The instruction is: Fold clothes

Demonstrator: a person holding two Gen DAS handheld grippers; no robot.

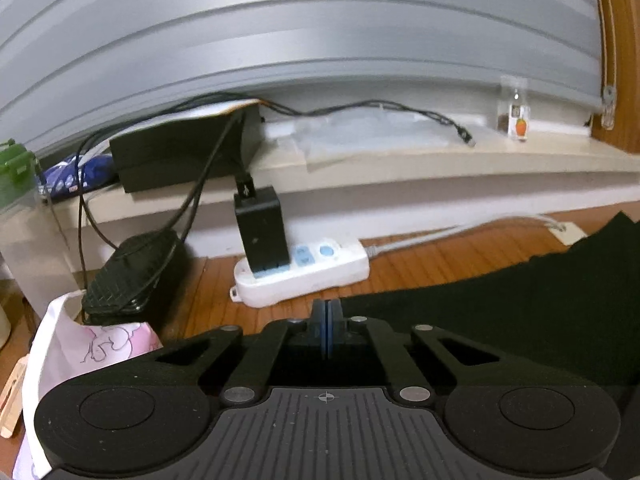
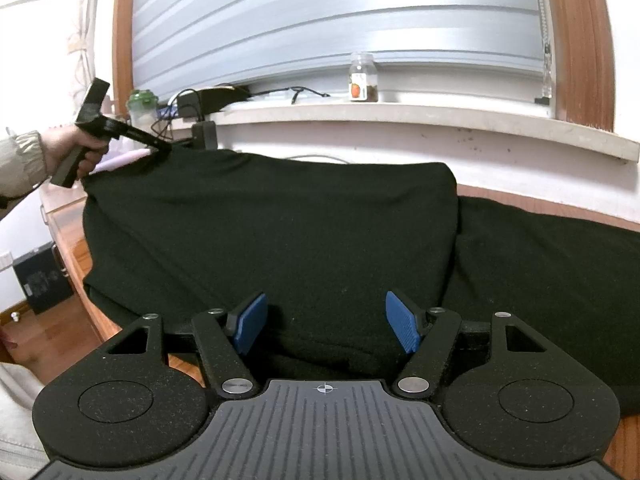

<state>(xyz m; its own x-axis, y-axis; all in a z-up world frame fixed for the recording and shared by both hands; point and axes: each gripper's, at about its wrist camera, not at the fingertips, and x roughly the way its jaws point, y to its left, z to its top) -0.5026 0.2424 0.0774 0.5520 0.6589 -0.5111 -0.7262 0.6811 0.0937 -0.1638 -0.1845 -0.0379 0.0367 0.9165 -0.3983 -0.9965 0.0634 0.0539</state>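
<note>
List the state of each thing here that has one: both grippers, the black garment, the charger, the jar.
left gripper: shut, at the garment's far left edge.
right gripper: open, over the garment's near edge.
black garment: spread on the table, far left corner lifted.
black charger: plugged into the power strip.
glass jar: upright on the sill.

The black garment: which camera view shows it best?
The right wrist view: the black garment spreads across the table, its far corner at the left gripper. The left wrist view shows only a dark edge.
</note>
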